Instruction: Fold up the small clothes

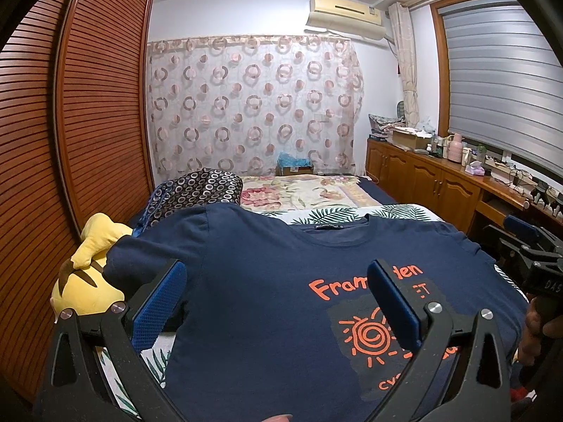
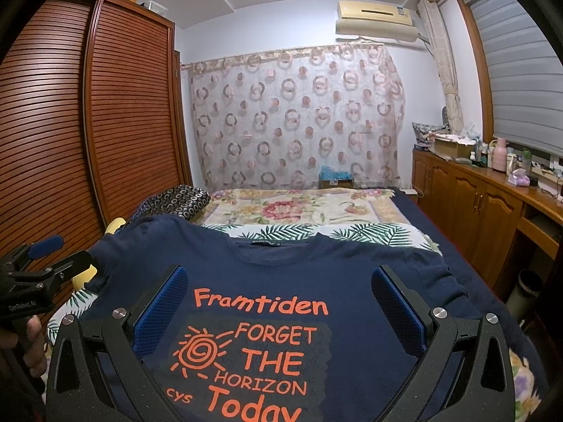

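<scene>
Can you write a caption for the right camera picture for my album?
Open right gripper above a navy T-shirt spread flat on the bed.

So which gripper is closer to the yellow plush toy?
Left. The left gripper hovers open over the navy T-shirt on the side where the yellow plush toy lies, just beyond its left finger. The right gripper hovers open over the shirt's print, farther away.

One navy T-shirt [image 2: 288, 281] lies spread on one bed [image 2: 404, 211]. Two hand-held grippers show: the left hand-held gripper [image 1: 278, 302] and the right hand-held gripper [image 2: 279, 309], each with two blue-padded fingers set wide apart over the shirt. One yellow plush toy [image 1: 88, 281] sits at the bed's left edge, and one dark ring-patterned pillow [image 1: 200, 190] lies beyond it. One floral blanket [image 2: 299, 207] and one leaf-print sheet [image 2: 369, 234] cover the bed.
</scene>
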Tool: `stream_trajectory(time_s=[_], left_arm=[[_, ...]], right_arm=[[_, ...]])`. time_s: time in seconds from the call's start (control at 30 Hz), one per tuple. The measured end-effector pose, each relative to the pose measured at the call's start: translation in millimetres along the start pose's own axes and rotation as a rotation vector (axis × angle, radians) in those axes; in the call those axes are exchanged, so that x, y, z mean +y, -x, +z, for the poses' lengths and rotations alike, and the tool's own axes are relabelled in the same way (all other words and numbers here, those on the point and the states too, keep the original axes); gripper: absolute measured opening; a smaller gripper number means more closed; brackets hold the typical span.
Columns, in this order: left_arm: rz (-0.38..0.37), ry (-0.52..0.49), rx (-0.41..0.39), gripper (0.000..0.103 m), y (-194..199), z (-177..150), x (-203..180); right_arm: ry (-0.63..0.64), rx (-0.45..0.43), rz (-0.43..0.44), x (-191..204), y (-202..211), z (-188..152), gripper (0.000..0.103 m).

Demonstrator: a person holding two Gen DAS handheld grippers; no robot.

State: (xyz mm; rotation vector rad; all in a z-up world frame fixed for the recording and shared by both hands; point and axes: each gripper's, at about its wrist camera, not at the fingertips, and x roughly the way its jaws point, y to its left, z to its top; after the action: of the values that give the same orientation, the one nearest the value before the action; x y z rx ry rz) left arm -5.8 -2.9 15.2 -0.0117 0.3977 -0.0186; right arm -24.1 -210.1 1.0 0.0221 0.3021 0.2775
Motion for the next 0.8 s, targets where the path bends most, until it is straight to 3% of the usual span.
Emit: stream_trajectory(time_s=[0.8], left_arm=[[0.002, -0.004, -0.006, 0.103, 2.5, 2.5, -2.0]], right_arm=[[0.004, -0.009, -0.004, 1.5, 1.2, 1.4, 0.103]])
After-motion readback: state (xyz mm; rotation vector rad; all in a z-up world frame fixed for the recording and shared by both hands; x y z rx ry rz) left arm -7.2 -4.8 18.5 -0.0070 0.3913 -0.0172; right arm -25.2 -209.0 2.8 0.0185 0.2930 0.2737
